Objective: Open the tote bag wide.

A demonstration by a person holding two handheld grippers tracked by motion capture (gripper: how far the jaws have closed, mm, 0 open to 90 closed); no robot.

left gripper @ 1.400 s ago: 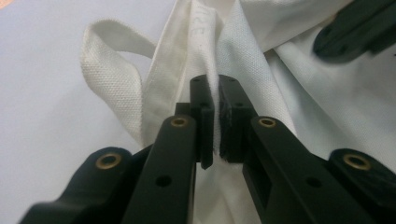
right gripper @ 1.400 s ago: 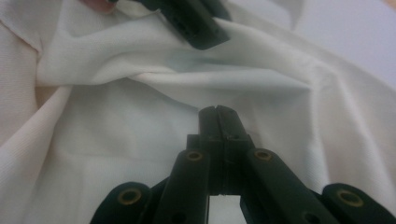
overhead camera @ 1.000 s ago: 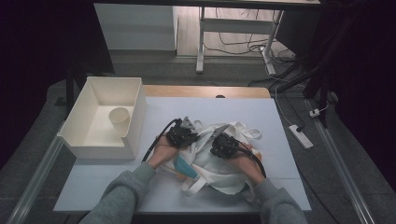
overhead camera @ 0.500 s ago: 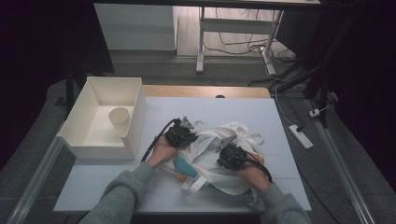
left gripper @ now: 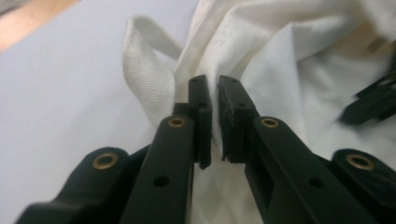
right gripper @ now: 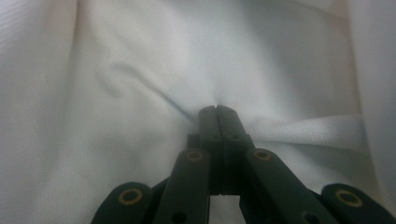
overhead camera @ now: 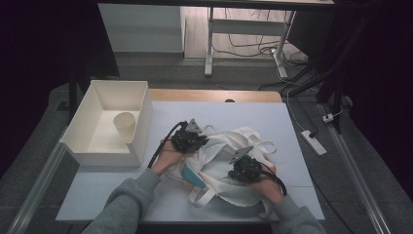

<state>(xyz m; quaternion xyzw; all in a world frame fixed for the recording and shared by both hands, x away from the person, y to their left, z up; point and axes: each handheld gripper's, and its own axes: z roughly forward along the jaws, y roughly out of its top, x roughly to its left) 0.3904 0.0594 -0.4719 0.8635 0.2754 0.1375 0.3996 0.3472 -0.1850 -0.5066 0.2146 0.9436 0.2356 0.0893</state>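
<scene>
A crumpled white cloth tote bag (overhead camera: 221, 161) lies on the white table (overhead camera: 234, 114) in front of the person. Something teal (overhead camera: 191, 176) pokes out at its near left side. My left gripper (overhead camera: 191, 138) rests at the bag's upper left edge, jaws pinched on a fold of the bag's cloth (left gripper: 215, 112) beside a woven strap (left gripper: 144, 79). My right gripper (overhead camera: 242, 168) sits on the bag's lower right part. In the right gripper view its jaws are pressed together on a pinch of the bag's fabric (right gripper: 140, 84), which puckers at the tips.
A white open bin (overhead camera: 109, 122) stands at the table's left with a paper cup (overhead camera: 124, 125) inside. The bag's loop handles (overhead camera: 265, 145) spread to the right and toward the front edge. A power strip (overhead camera: 314, 142) lies on the floor to the right.
My right gripper has moved toward the person and to the right across the bag, pulling cloth with it. The left gripper has stayed at the bag's upper left edge.
</scene>
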